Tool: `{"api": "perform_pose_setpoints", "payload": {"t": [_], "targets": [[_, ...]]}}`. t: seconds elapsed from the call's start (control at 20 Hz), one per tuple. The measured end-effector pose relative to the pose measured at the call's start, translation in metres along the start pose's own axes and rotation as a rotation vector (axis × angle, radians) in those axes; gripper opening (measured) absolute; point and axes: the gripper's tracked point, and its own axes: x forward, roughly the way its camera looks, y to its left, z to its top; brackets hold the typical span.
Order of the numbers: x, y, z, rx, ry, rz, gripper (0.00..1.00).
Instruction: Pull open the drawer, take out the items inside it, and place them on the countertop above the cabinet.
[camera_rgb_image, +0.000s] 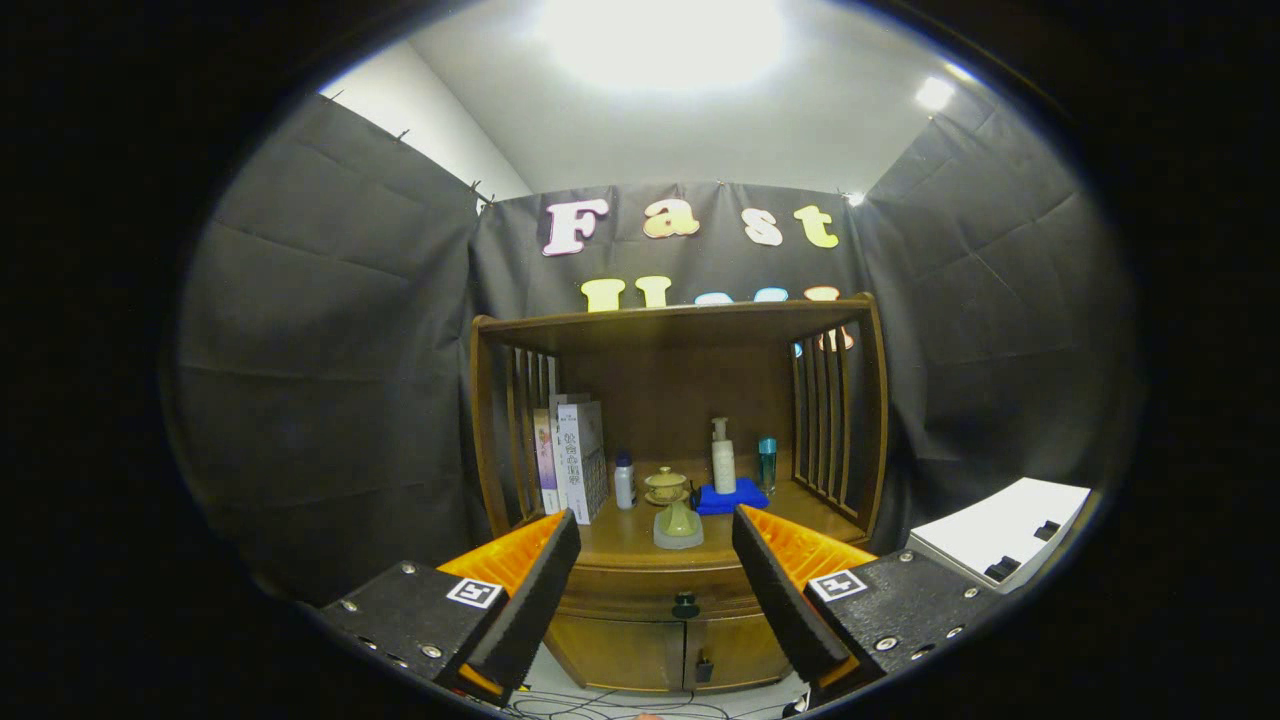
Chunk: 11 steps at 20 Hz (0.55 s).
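The jaws (655, 560) stand wide apart, gripping nothing. Between them, well ahead, the wooden cabinet's drawer (655, 590) sits shut, its dark knob (685, 604) centred. Above it, the worktop (620, 540) carries books (572, 460), bottles (723, 460), a blue cloth (732, 497) and a lidded cup (667, 486).

Gripper (655, 525) with two broad wedge-shaped fingers (520, 600), ribbed inner faces, black blocky mounts at lower left and lower right, silver screws, small square black-and-white marker tags on top
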Motion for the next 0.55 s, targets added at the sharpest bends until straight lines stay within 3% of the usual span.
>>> {"api": "perform_pose_setpoints", "payload": {"t": [0.25, 0.55], "targets": [[0.005, -0.03, 0.004, -0.101, -0.022, -0.071, 0.95], [0.011, -0.038, -0.006, -0.087, 0.011, -0.095, 0.95]]}}
